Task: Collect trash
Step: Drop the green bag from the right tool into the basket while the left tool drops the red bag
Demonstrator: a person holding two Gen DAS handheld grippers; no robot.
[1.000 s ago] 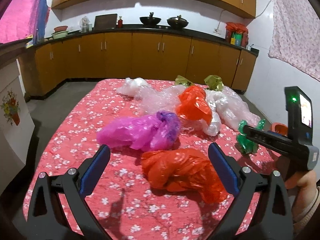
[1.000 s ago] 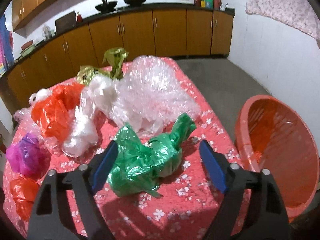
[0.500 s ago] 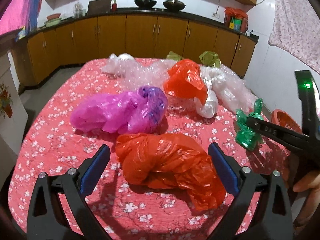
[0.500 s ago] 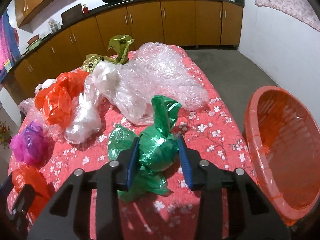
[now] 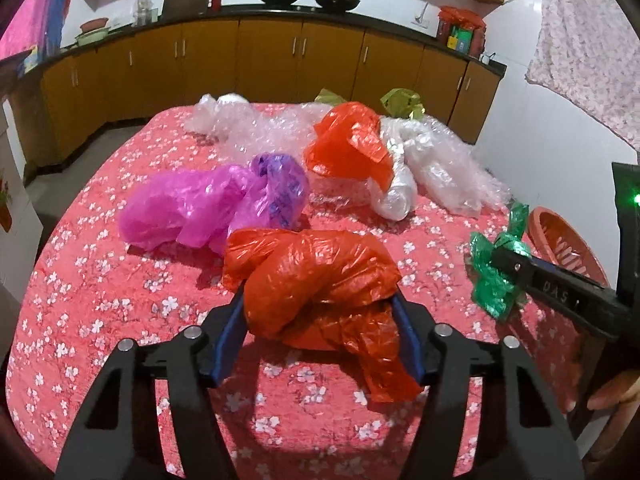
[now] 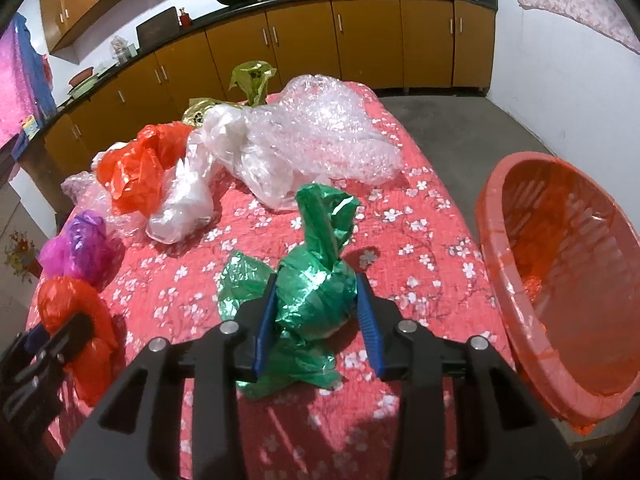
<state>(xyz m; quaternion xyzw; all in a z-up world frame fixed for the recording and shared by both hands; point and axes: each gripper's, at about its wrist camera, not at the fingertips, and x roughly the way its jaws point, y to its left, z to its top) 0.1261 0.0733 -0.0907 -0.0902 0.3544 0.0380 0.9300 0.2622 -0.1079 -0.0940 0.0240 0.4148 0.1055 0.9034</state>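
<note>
Slippage risk on both sides. Left hand-held gripper, jaws just closing, pinching the red-orange plastic bag on the flowered bedspread, loose tail trailing past the right finger. Right hand-held gripper clenched on the green foil bag, orange basket off to its right. Thin crumpled film could slide free on lifting, or snag the neighbouring magenta bag just ahead of the left one.
</note>
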